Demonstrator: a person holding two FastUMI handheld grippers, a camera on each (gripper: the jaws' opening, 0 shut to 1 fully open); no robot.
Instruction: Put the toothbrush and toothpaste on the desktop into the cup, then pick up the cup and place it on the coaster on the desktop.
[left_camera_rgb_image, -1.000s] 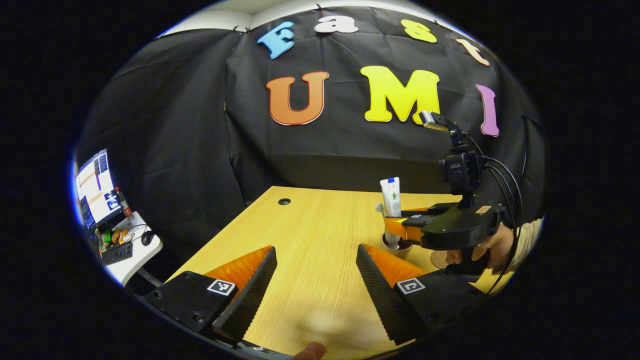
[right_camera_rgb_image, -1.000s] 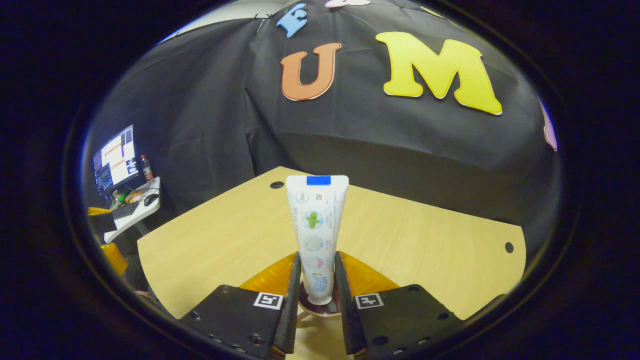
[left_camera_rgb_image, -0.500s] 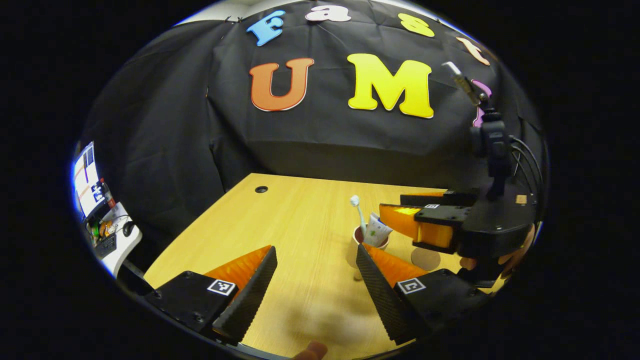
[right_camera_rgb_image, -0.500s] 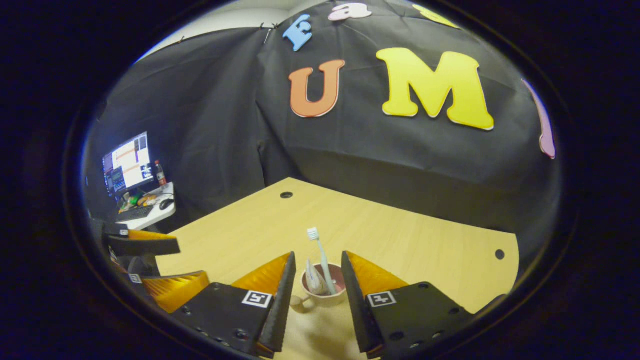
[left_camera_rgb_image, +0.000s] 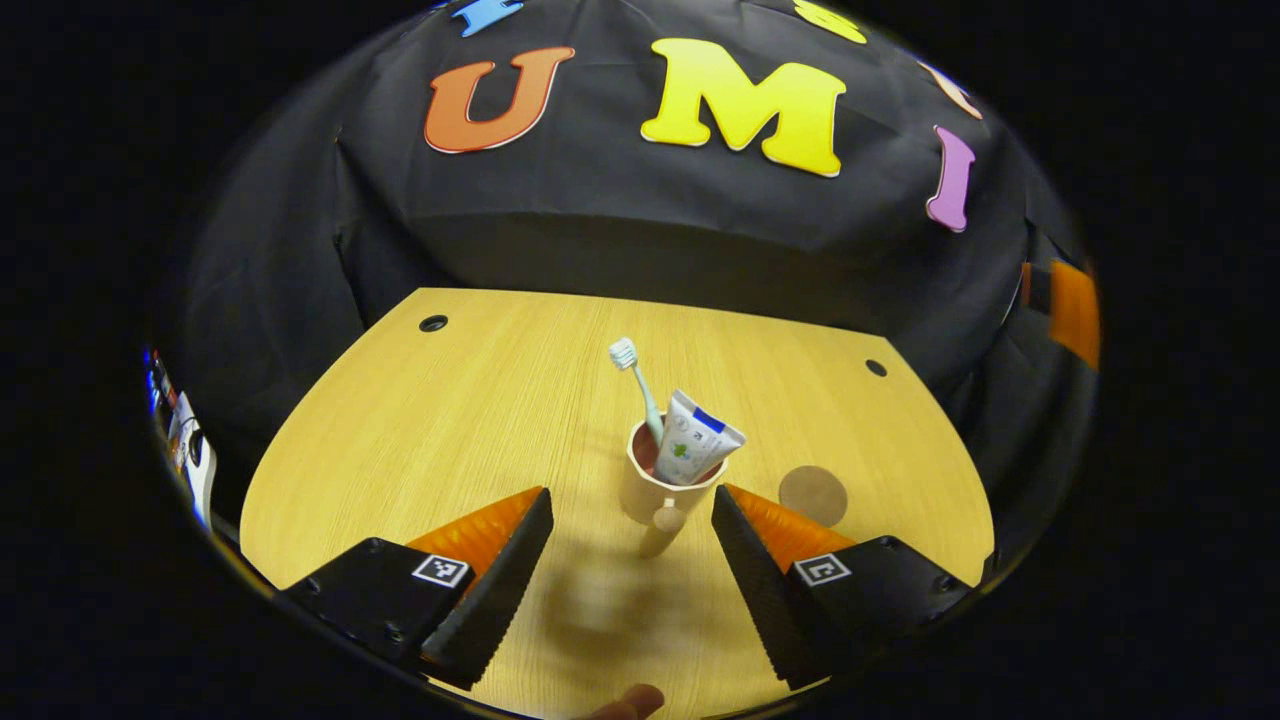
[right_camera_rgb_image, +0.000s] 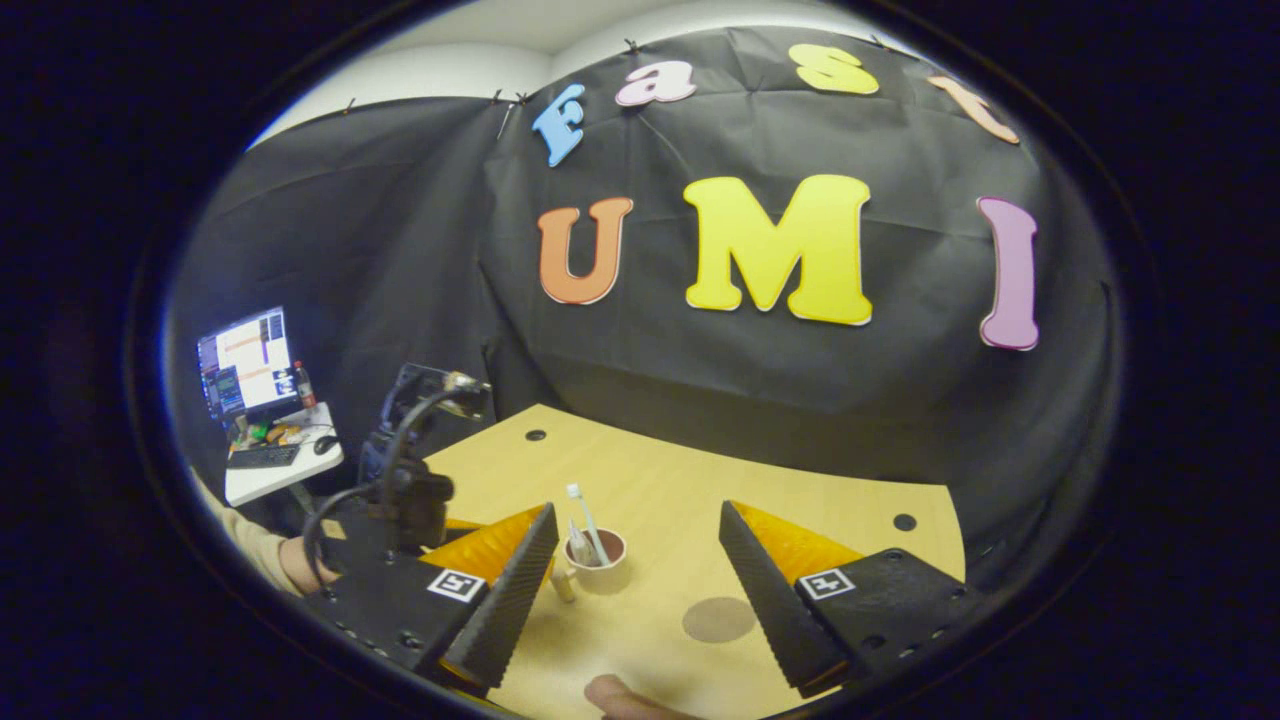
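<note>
A pale cup (left_camera_rgb_image: 645, 490) with a dark red inside stands upright on the wooden desk (left_camera_rgb_image: 480, 400). A toothbrush (left_camera_rgb_image: 633, 375) and a white toothpaste tube (left_camera_rgb_image: 695, 447) lean inside it. A brown round coaster (left_camera_rgb_image: 812, 495) lies just right of the cup, apart from it. My left gripper (left_camera_rgb_image: 632, 497) is open, low over the desk, with the cup just ahead between its fingertips and the handle facing it. My right gripper (right_camera_rgb_image: 638, 512) is open and holds nothing, higher and farther back from the cup (right_camera_rgb_image: 600, 565) and coaster (right_camera_rgb_image: 718, 620). The left gripper (right_camera_rgb_image: 480, 535) sits at the cup's left.
Black cloth walls off the desk's far side. Small cable holes (left_camera_rgb_image: 433, 323) (left_camera_rgb_image: 876, 367) mark the desk's far corners. A side table with a monitor (right_camera_rgb_image: 245, 362) stands beyond the left edge. A sleeved hand (right_camera_rgb_image: 270, 555) holds the left gripper.
My right gripper let go of the toothpaste into the cup, opened wide and drew back and up. My left gripper swung in to face the cup.
</note>
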